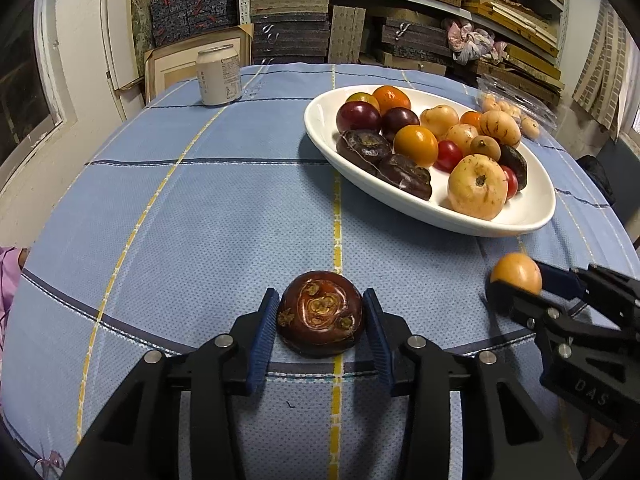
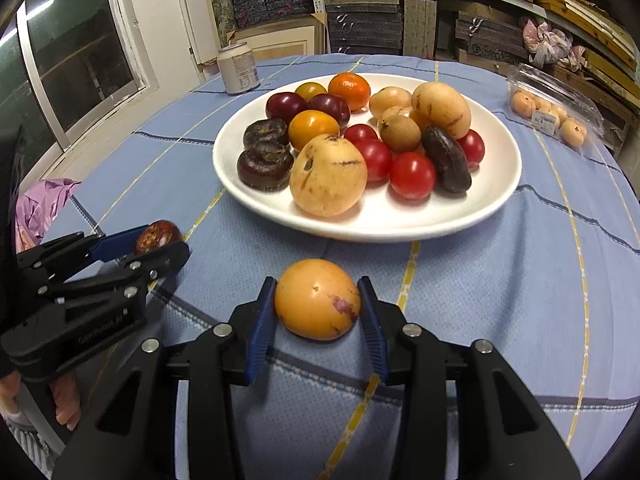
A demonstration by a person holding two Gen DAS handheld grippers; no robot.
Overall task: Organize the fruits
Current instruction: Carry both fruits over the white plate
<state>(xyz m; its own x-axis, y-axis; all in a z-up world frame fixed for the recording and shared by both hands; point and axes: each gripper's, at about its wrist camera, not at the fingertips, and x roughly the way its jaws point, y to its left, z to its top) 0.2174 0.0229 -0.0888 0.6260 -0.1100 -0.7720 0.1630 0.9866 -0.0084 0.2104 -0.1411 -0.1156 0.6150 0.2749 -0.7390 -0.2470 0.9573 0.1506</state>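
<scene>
On the near edge of the counter (image 1: pixel 200 200), your left hand-held gripper (image 1: pixel 320 316) pinches a dark water chestnut (image 1: pixel 320 312) and your right hand-held gripper (image 2: pixel 318 304) pinches an orange fruit (image 2: pixel 318 300) (pads snug on both sides). Lift each straight up, then carry it to the white plate (image 2: pixel 492 200) farther back, setting like beside like without squeezing harder.
</scene>
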